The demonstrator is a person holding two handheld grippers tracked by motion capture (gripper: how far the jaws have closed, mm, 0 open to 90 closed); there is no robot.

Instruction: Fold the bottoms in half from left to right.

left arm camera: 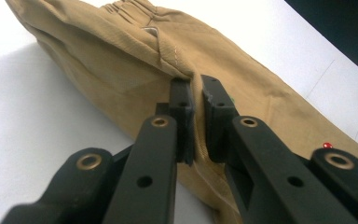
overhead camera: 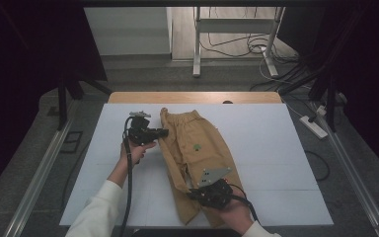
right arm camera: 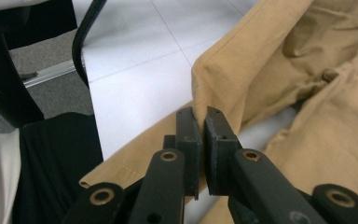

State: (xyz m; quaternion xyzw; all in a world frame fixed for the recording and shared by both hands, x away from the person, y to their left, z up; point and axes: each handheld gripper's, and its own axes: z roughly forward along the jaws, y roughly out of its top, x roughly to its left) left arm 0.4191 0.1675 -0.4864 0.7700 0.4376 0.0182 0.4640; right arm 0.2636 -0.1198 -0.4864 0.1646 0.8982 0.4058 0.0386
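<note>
Tan trousers (overhead camera: 197, 148) lie lengthwise on the white tabletop (overhead camera: 276, 148), elastic waistband at the far end and legs toward me. My left gripper (overhead camera: 164, 132) reaches in from the left near the waist. In the left gripper view it (left arm camera: 196, 86) is shut on a raised fold of the trousers (left arm camera: 121, 60) by a seam. My right gripper (overhead camera: 192, 193) is at the near end, over a leg. In the right gripper view it (right arm camera: 203, 114) is shut on the edge of the trousers (right arm camera: 307, 70) near the hem, lifting the cloth slightly.
A wooden strip (overhead camera: 192, 97) borders the table's far edge. Beyond it stand a metal desk frame (overhead camera: 197, 44) and loose cables on the floor. A white power strip (overhead camera: 314, 127) lies off the right side. Bare white surface (overhead camera: 103, 163) spreads left and right of the trousers.
</note>
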